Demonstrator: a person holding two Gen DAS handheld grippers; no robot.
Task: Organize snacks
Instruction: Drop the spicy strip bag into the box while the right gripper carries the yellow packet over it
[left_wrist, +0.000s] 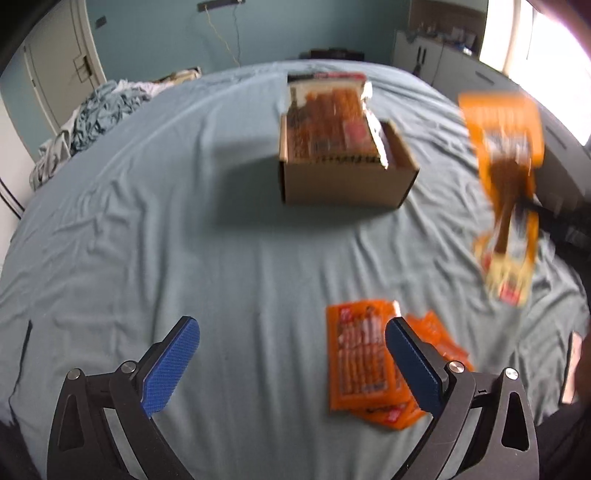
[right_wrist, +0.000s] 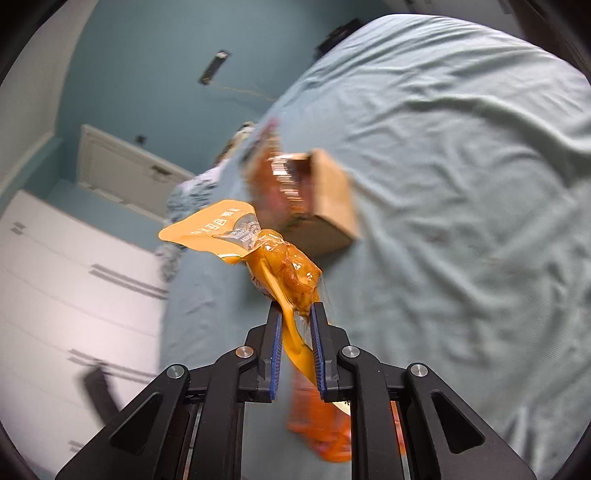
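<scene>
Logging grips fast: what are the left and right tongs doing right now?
Left tongs: open wide, empty, above the bed sheet.
Right tongs: shut on an orange snack pouch.

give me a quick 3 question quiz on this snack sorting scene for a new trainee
1. True or false: the left gripper is shut on a snack packet.
2. What does the right gripper hold? A) a cardboard box B) an orange snack pouch C) a folded sheet
3. Fill in: the cardboard box on the bed already has snack packs standing ____ it.

Key
1. False: its jaws stand wide open with nothing between them; the pile of orange packets lies on the bed below.
2. B: the orange snack pouch is pinched between the pads.
3. inside
</scene>
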